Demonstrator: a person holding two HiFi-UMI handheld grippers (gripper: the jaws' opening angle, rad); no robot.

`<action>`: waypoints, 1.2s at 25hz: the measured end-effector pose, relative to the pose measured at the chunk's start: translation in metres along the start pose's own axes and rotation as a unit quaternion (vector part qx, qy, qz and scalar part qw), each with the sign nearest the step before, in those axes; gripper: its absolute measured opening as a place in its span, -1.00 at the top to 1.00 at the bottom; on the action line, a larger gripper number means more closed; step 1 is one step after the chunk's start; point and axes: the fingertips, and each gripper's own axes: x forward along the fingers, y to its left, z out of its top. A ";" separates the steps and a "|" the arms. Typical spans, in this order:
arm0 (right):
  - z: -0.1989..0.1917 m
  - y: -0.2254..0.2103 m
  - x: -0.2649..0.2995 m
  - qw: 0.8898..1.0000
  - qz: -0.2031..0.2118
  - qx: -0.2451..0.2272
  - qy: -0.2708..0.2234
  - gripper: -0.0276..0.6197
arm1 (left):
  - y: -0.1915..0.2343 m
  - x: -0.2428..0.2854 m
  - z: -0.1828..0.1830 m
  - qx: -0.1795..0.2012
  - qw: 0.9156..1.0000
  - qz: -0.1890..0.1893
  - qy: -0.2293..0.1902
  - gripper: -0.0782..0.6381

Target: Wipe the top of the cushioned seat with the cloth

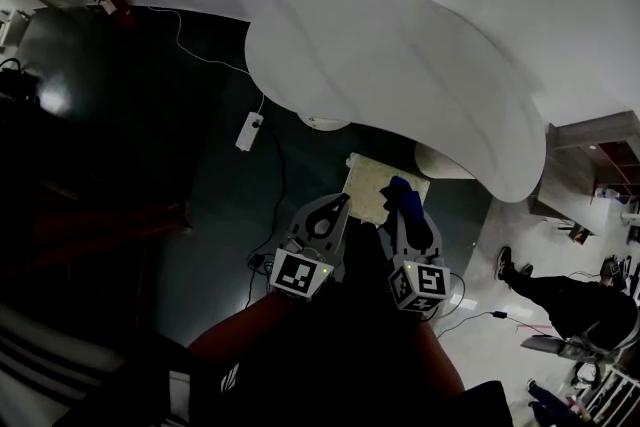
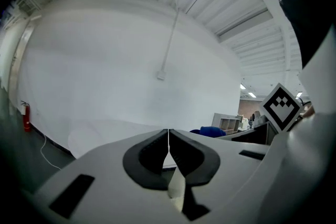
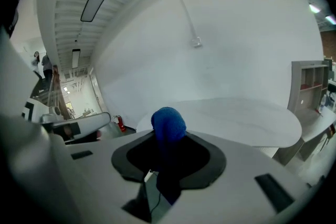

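Observation:
The cushioned seat (image 1: 372, 183) is a pale square pad on the dark floor, just below the white table's edge. My right gripper (image 1: 401, 203) is over its right side, shut on a blue cloth (image 1: 400, 189). In the right gripper view the cloth (image 3: 168, 124) bulges up from between the jaws of that gripper (image 3: 167, 139). My left gripper (image 1: 343, 202) hangs over the seat's left edge. Its jaws meet with nothing between them in the left gripper view (image 2: 168, 136), where the cloth (image 2: 210, 131) shows off to the right.
A large curved white table (image 1: 400, 85) spreads beyond the seat, on round bases (image 1: 325, 122). A power strip (image 1: 248, 131) with a cable lies on the floor to the left. A fire extinguisher (image 1: 112, 3) stands far left. A person's legs (image 1: 560, 300) are at right.

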 end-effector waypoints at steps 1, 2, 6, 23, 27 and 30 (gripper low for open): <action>-0.006 -0.006 0.008 1.000 0.002 0.007 0.007 0.52 | 0.001 0.004 -0.010 -0.008 1.000 0.007 0.000 0.73; -0.013 -0.013 0.017 1.000 0.004 0.014 0.014 0.52 | 0.002 0.008 -0.021 -0.018 1.000 0.013 0.002 0.73; -0.037 -0.036 0.059 0.998 0.013 0.039 0.044 0.52 | 0.005 0.029 -0.058 -0.041 0.999 0.020 0.028 0.73; -0.212 -0.075 0.199 0.984 0.064 0.030 0.163 0.52 | 0.065 0.096 -0.227 -0.065 0.987 0.064 0.136 0.73; -0.263 -0.085 0.215 0.977 0.075 0.044 0.194 0.52 | 0.076 0.099 -0.258 -0.058 0.986 0.058 0.143 0.73; -0.298 -0.093 0.236 0.973 0.079 0.037 0.215 0.52 | 0.071 0.109 -0.279 -0.019 0.988 0.032 0.152 0.73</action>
